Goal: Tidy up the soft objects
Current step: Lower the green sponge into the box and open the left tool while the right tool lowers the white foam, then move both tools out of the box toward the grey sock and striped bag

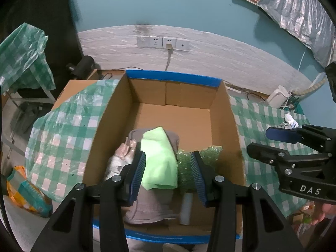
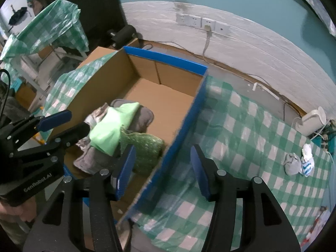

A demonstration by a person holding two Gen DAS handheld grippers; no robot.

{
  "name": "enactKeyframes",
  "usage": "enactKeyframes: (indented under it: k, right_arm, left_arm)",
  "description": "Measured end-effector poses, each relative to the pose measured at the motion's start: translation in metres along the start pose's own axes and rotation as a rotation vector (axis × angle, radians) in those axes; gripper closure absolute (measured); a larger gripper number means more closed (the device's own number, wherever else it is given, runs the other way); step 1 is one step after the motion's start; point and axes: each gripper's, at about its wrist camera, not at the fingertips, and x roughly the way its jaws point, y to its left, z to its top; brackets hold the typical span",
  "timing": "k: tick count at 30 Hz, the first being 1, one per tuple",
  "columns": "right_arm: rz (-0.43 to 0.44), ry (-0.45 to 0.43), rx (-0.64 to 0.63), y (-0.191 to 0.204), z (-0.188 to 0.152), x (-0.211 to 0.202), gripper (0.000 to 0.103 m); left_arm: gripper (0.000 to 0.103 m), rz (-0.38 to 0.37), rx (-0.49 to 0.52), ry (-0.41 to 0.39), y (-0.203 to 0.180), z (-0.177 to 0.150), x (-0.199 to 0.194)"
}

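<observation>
Okay, both grippers spread and empty, left gripper [image 1: 168, 174] over the green cloth [image 1: 160, 159] in the box [image 1: 174, 76], so I swing the right gripper [image 2: 162, 168] right toward the socks [image 2: 298, 163] on the table.

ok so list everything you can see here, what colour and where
cardboard box: 1, brown with blue rim, on the table
light green cloth: 1, in the box, on top of the pile
grey cloth: 1, in the box, under the green cloth
green bubble wrap: 1, in the box, beside the cloths
checked cover: 1, green and white, over the table
small cloths: 2, grey and white, on the cover, right
kettle: 1, white, far right
left tool: open, over the pile
right tool: open, straddling the box wall
</observation>
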Motion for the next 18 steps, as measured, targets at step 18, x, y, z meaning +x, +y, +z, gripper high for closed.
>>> enactKeyframes:
  k: [18]
  right_arm:
    - [-0.092, -0.003, 0.096, -0.077, -0.037, -0.021, 0.045]
  left_arm:
    - [0.056, -0.028, 0.104, 0.028, -0.062, 0.003, 0.01]
